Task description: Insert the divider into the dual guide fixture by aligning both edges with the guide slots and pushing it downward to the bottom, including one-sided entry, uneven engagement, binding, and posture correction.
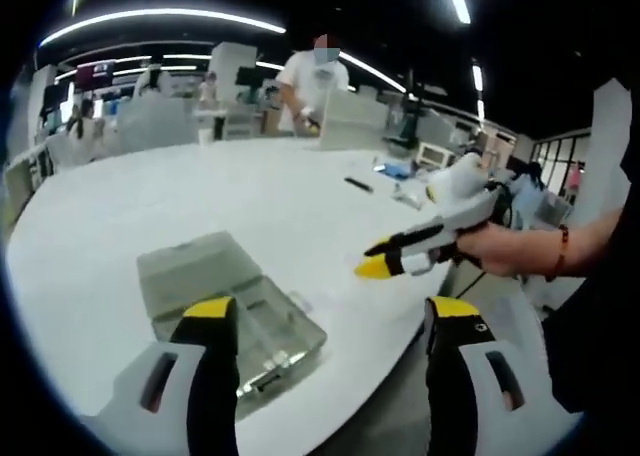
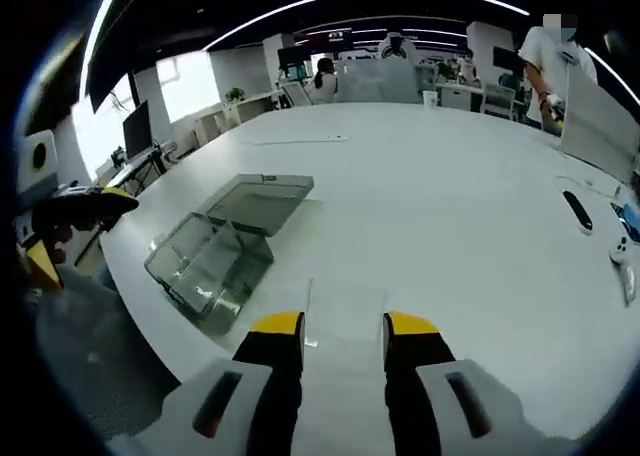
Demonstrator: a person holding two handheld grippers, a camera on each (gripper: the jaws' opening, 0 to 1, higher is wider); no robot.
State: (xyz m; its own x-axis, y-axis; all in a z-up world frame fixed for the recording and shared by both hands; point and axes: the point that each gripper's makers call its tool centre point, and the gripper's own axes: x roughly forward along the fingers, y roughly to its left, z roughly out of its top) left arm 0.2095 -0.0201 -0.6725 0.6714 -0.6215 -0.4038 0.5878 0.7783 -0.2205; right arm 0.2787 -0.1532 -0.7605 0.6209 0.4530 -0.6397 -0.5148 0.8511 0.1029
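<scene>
The dual guide fixture [image 1: 240, 316] is a clear plastic box with its lid [image 1: 190, 261] laid open, near the white table's [image 1: 180, 196] front edge. My left gripper [image 1: 332, 316] hovers over it, open wide and empty. My right gripper [image 1: 378, 266] comes in from the right in a hand, above the table edge beside the box. In the right gripper view the fixture [image 2: 205, 266] lies ahead to the left. The right gripper [image 2: 344, 328] stands narrow with a thin clear divider [image 2: 345, 376] between its jaws; only its faint edges show. The left gripper [image 2: 60, 226] shows at the left edge.
A person in white [image 1: 315, 76] stands at the table's far side. A black pen-like item [image 2: 577, 211] and small white and blue things [image 1: 400, 181] lie toward the far right. The rounded table edge [image 2: 130, 276] runs close to the box. Desks and monitors stand behind.
</scene>
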